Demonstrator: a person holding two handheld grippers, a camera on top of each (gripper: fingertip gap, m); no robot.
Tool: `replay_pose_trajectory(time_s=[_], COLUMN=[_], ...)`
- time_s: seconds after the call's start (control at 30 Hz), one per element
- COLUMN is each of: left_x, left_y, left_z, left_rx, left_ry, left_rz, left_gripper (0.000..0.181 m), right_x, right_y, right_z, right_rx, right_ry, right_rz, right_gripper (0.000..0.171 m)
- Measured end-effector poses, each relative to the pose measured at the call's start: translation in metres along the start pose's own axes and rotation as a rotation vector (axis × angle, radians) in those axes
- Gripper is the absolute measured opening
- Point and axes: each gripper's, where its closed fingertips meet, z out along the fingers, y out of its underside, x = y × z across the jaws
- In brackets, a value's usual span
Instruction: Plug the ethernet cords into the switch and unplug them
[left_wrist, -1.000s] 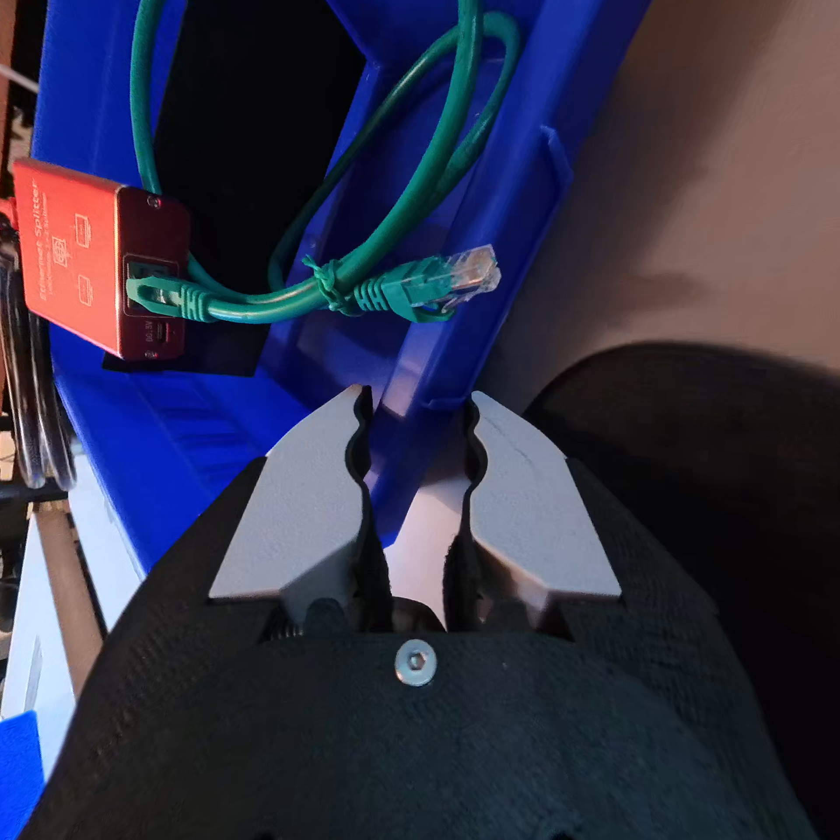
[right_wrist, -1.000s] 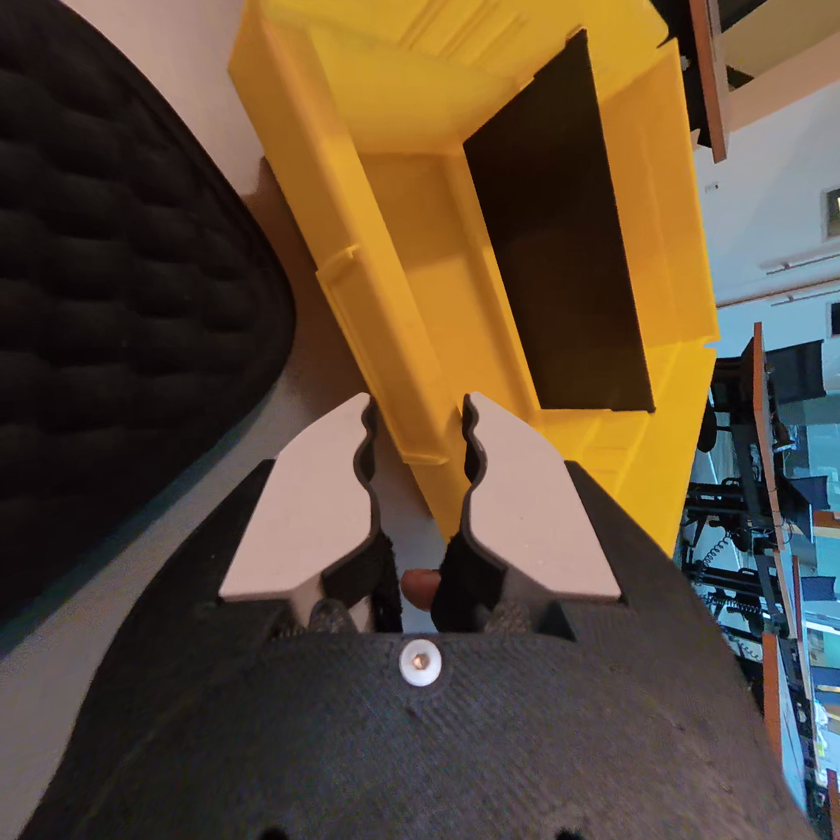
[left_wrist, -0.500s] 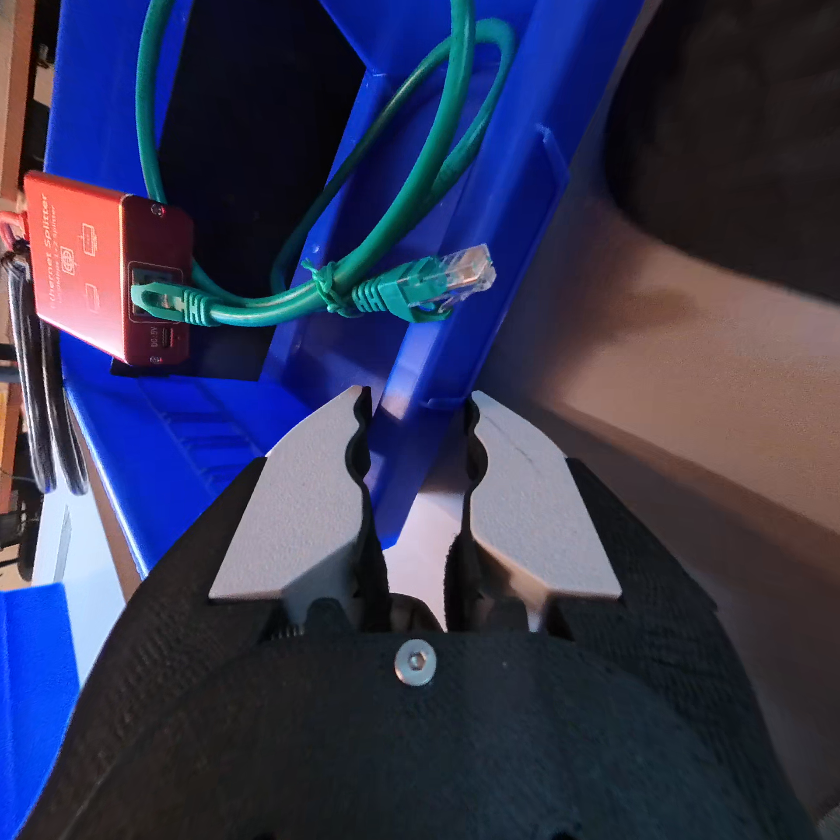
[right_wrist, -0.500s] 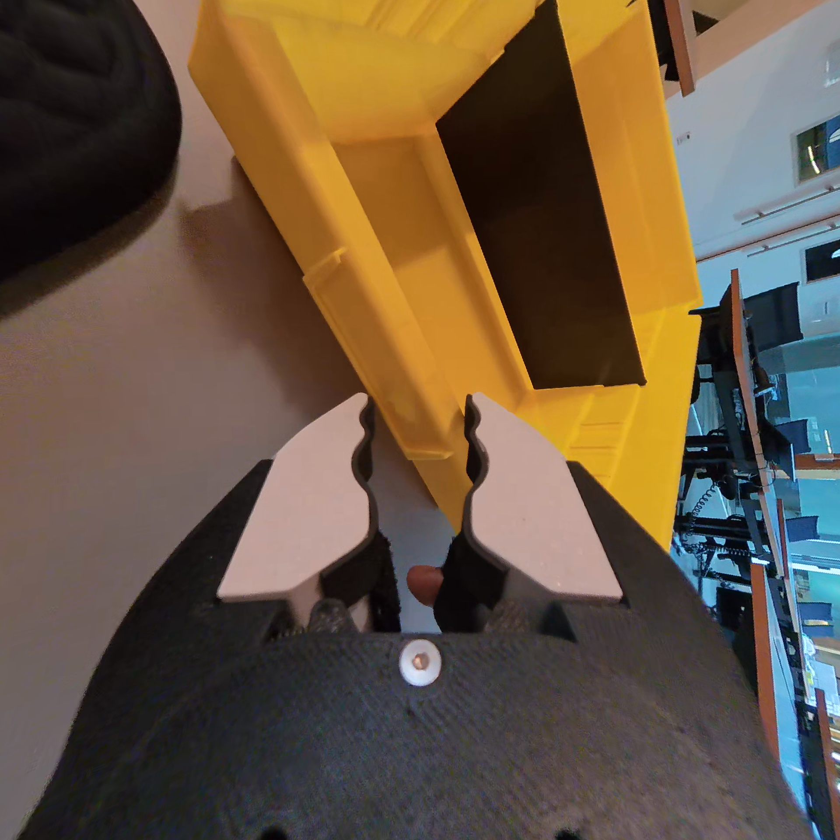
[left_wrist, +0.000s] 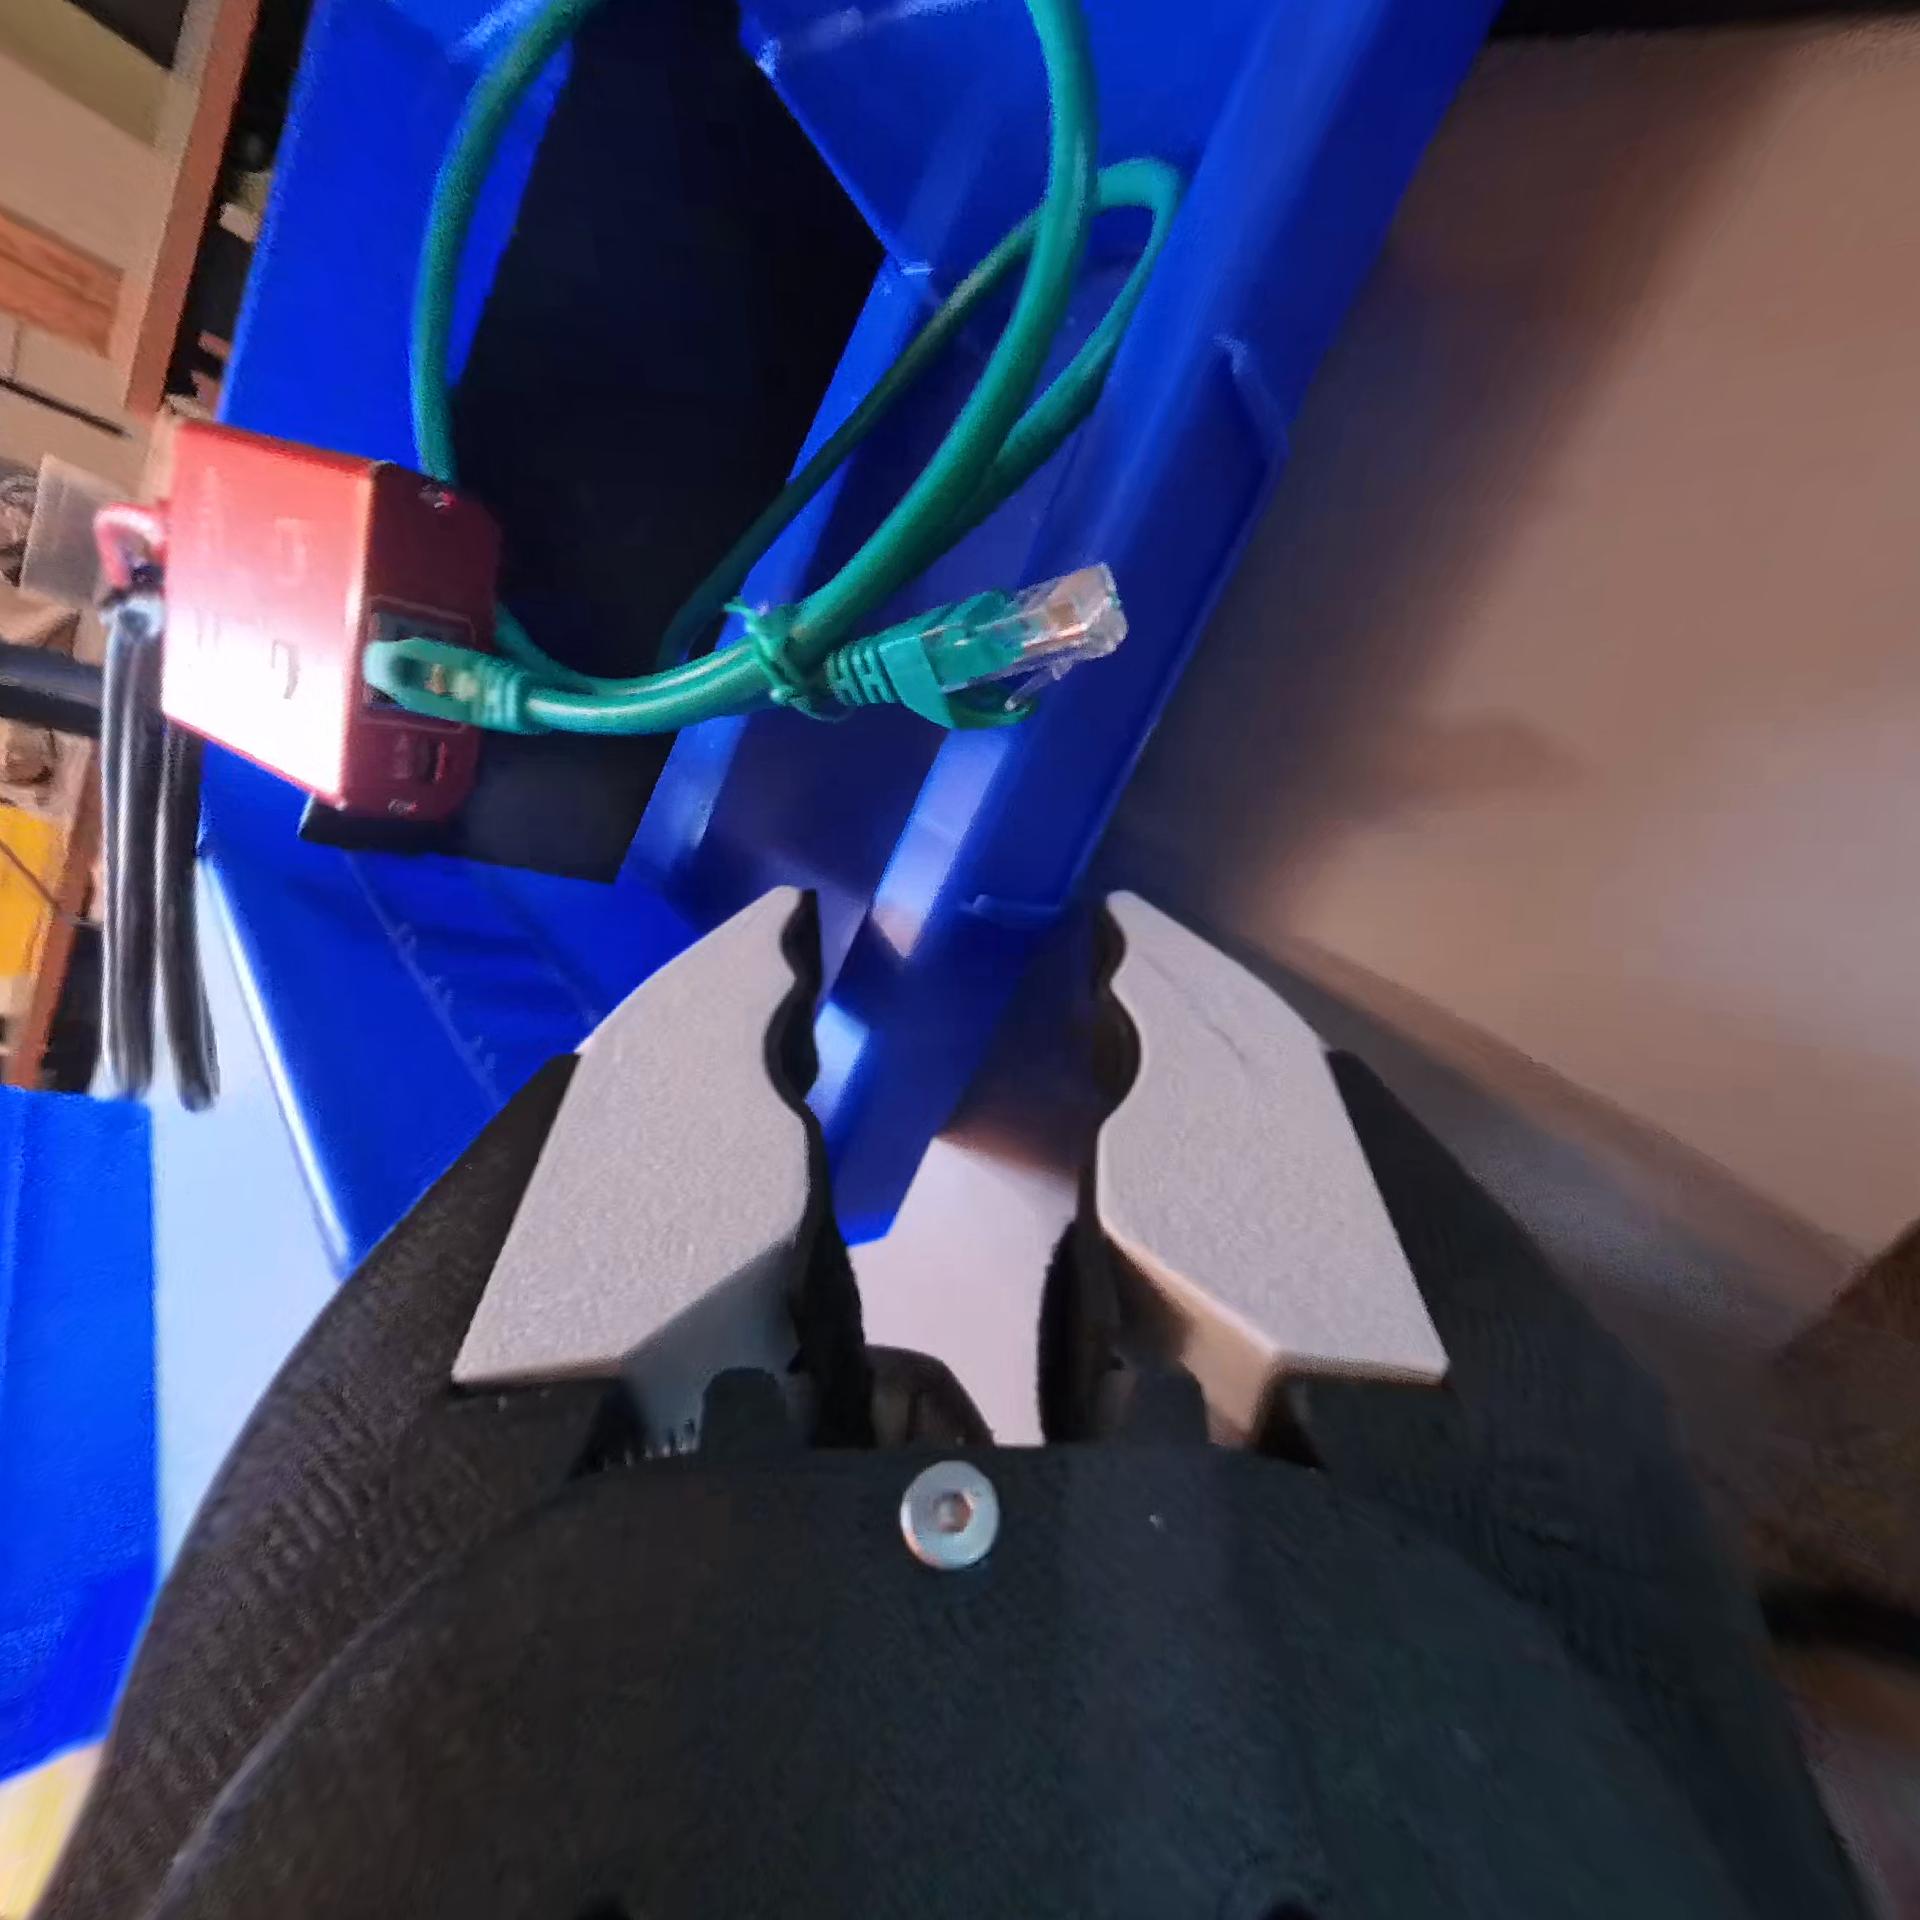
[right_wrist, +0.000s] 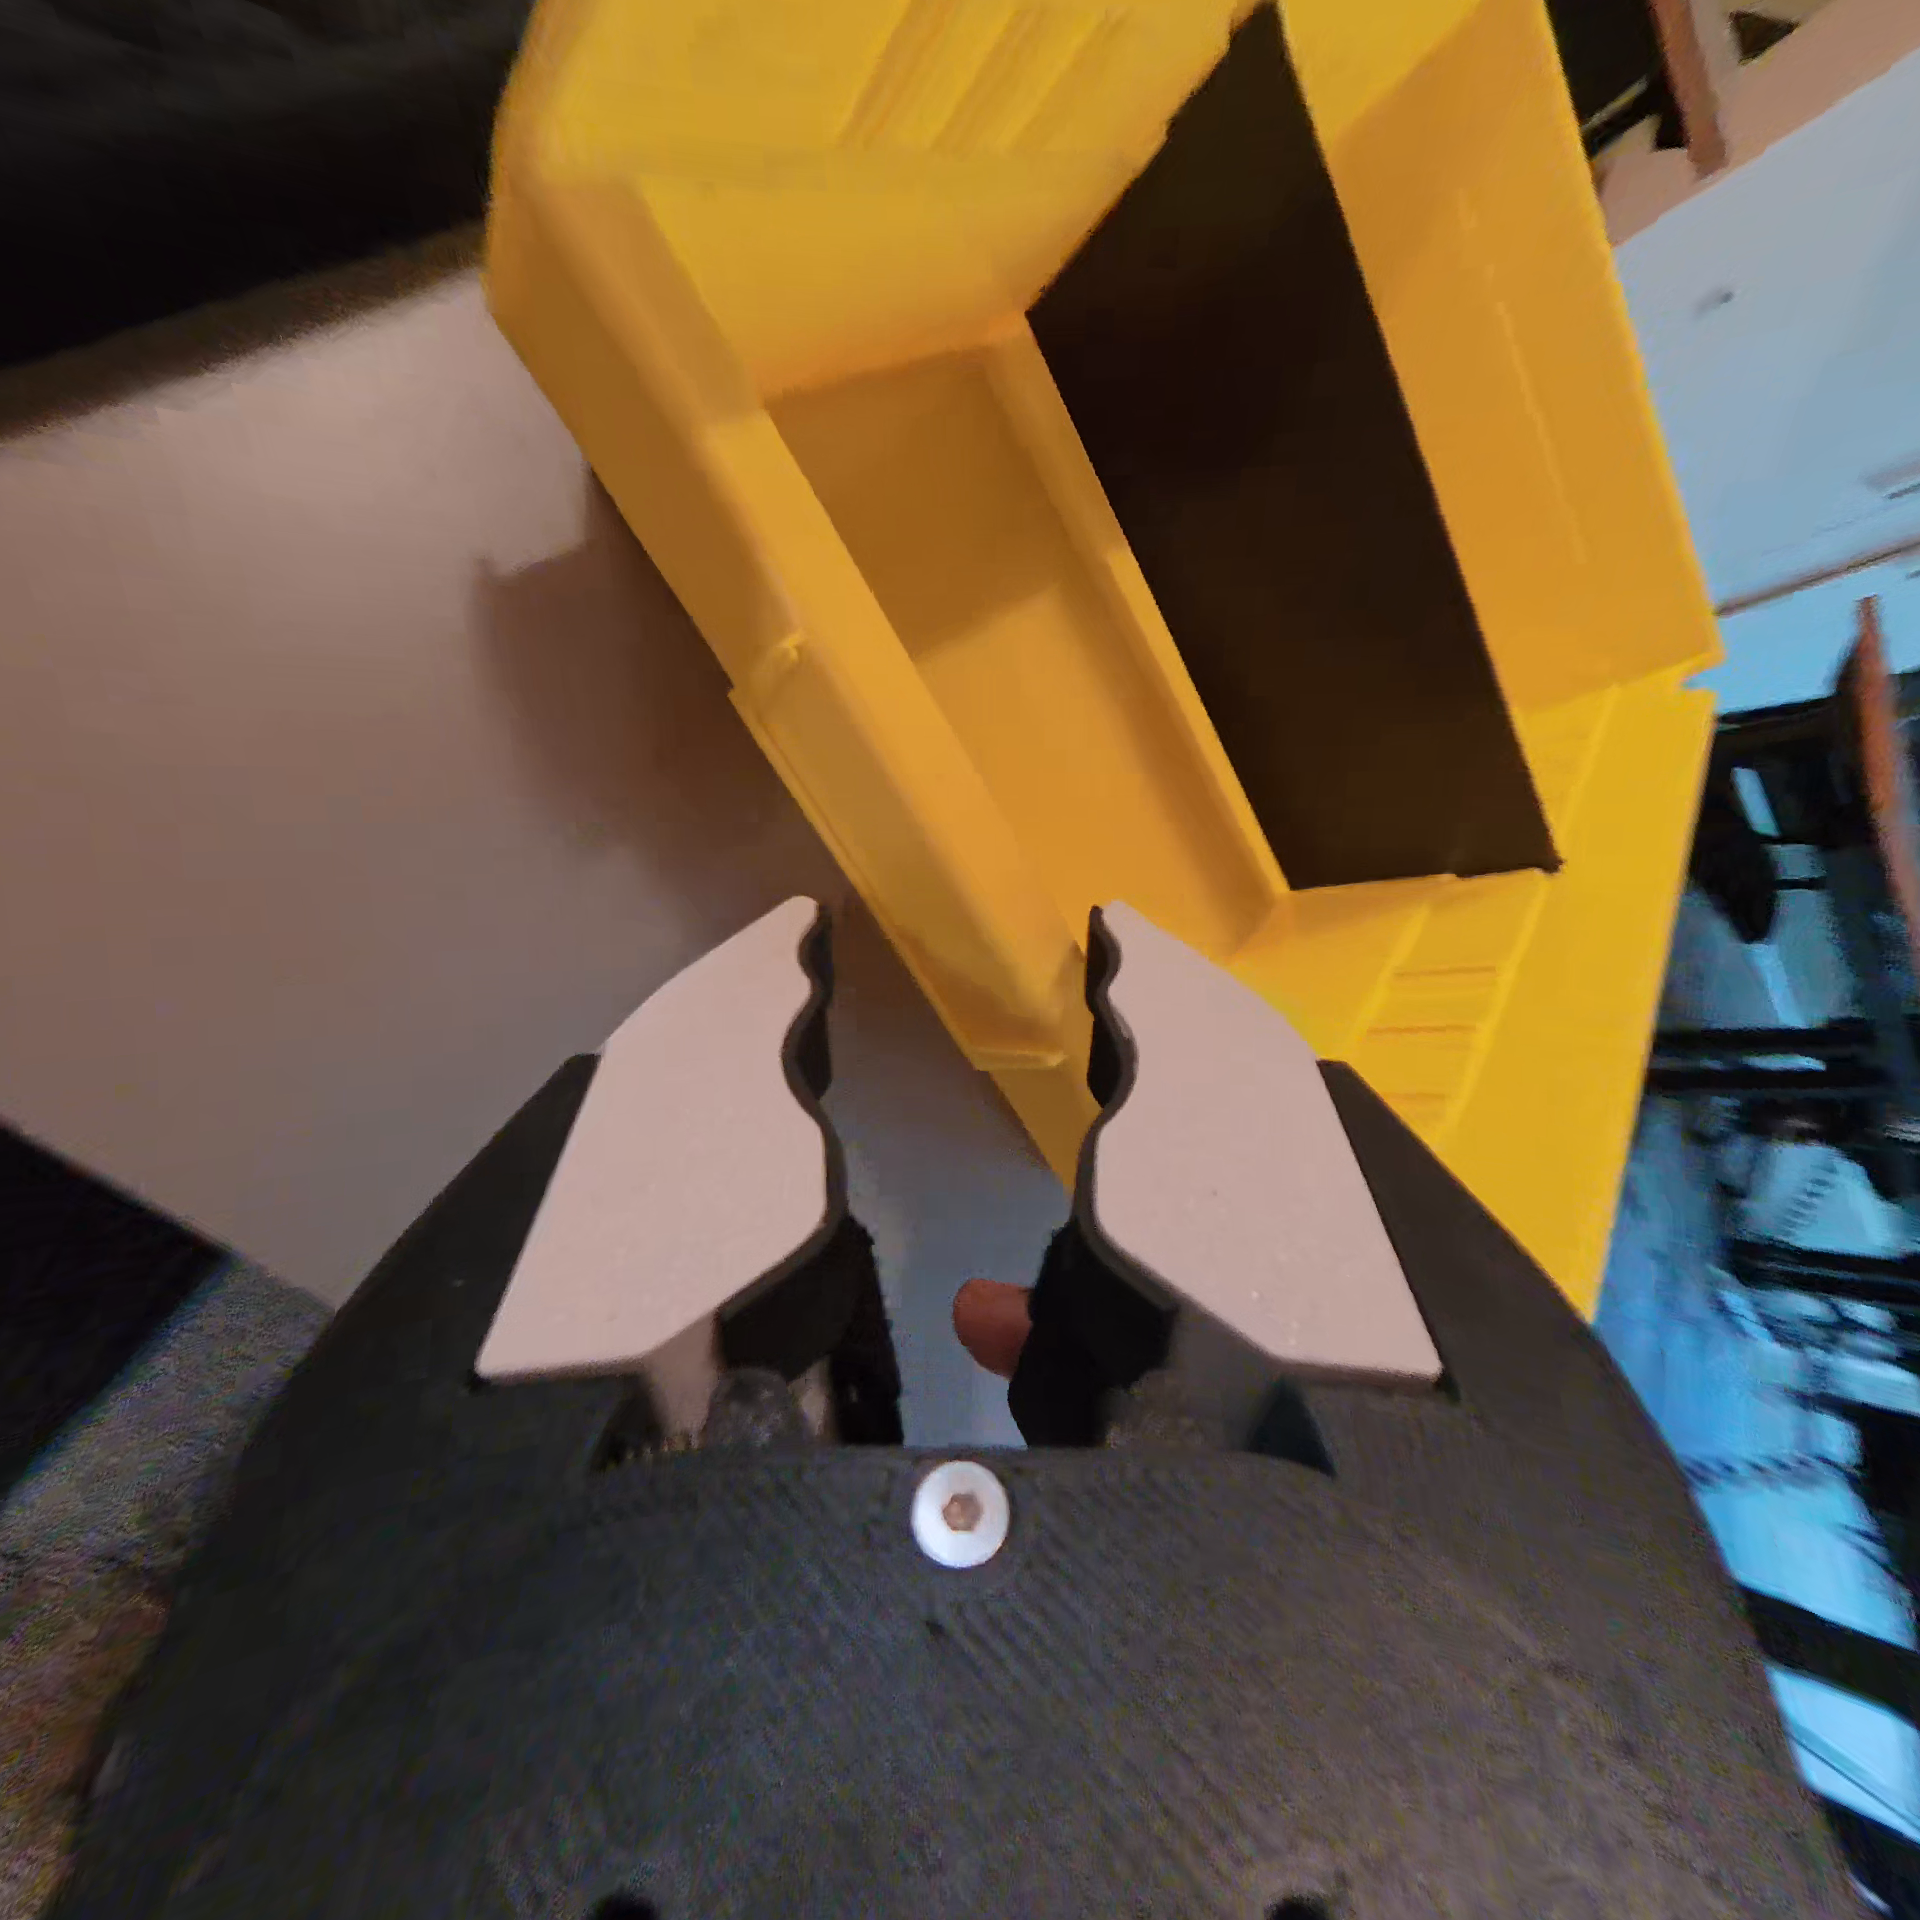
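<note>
A red switch box (left_wrist: 270, 623) sits in a blue bin (left_wrist: 1195, 364). A green ethernet cord (left_wrist: 644, 707) has one end plugged into the switch's port (left_wrist: 447, 675). Its other plug (left_wrist: 1060, 623) is free and lies against the bin's side wall. The cord is tied in a loop. My left gripper (left_wrist: 951, 935) is shut on the blue bin's near wall, below the free plug. My right gripper (right_wrist: 951, 935) is shut on the side wall of a yellow bin (right_wrist: 727, 416), which holds only a black liner (right_wrist: 1299, 520).
A tan surface (left_wrist: 1610, 520) lies behind both bins. A black cushion (right_wrist: 208, 156) is at the upper left of the right wrist view, and grey carpet (right_wrist: 104, 1455) at its lower left. Black cables (left_wrist: 145, 935) hang left of the switch, above another blue object (left_wrist: 62, 1351). Tip to tip, the grippers are about 75 cm apart. My left tips are roughly 7 cm from the switch's port (left_wrist: 447, 675).
Both bins stay fixed between the fingers while the background swings. The black cushion has slid out of the left view and up to the top of the right view. Carpet now shows.
</note>
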Motion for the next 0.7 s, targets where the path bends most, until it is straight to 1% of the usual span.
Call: replay_pose_trajectory(time_s=[0.07,0.1,0.13,0.17,0.2,0.23,0.27,0.33,0.4,0.47,0.57,0.67,0.7], left_x=[-0.003,-0.010,-0.027,-0.048,-0.068,-0.083,-0.094,-0.102,-0.109,-0.111,-0.117,-0.115,-0.114], left_y=[-0.014,-0.028,-0.046,-0.064,-0.077,-0.084,-0.087,-0.086,-0.072,-0.066,-0.043,-0.035,-0.032], left_z=[-0.015,-0.025,-0.036,-0.048,-0.056,-0.058,-0.056,-0.040,-0.017,0.005,0.026,0.045,0.050], left_rx=[0.099,0.188,0.301,0.403,0.467,0.489,0.471,0.376,0.251,0.184,0.014,-0.063,-0.093], left_ry=[-0.029,-0.062,-0.123,-0.193,-0.246,-0.282,-0.311,-0.325,-0.361,-0.333,-0.392,-0.345,-0.339], left_rz=[-0.139,-0.234,-0.346,-0.480,-0.622,-0.747,-0.843,-0.923,-1.006,-1.077,-1.066,-1.071,-1.063], left_gripper=[0.061,0.063,0.062,0.063,0.065,0.069,0.074,0.082,0.083,0.085,0.087,0.087,0.084], right_x=[0.002,0.011,0.022,0.032,0.040,0.046,0.049,0.050,0.044,0.038,0.034,0.033,0.033], right_y=[-0.024,-0.041,-0.060,-0.079,-0.095,-0.108,-0.117,-0.127,-0.130,-0.129,-0.128,-0.135,-0.138], right_z=[-0.012,-0.021,-0.033,-0.047,-0.061,-0.073,-0.082,-0.088,-0.083,-0.074,-0.066,-0.069,-0.071], right_rx=[0.147,0.249,0.362,0.477,0.579,0.655,0.705,0.729,0.684,0.606,0.543,0.599,0.618], right_ry=[-0.006,0.037,0.094,0.149,0.198,0.242,0.278,0.312,0.301,0.279,0.270,0.270,0.274], right_rz=[0.074,0.105,0.133,0.154,0.167,0.172,0.172,0.152,0.106,0.057,0.018,0.023,0.024], right_gripper=[0.059,0.070,0.082,0.088,0.090,0.090,0.090,0.089,0.088,0.089,0.090,0.087,0.086])
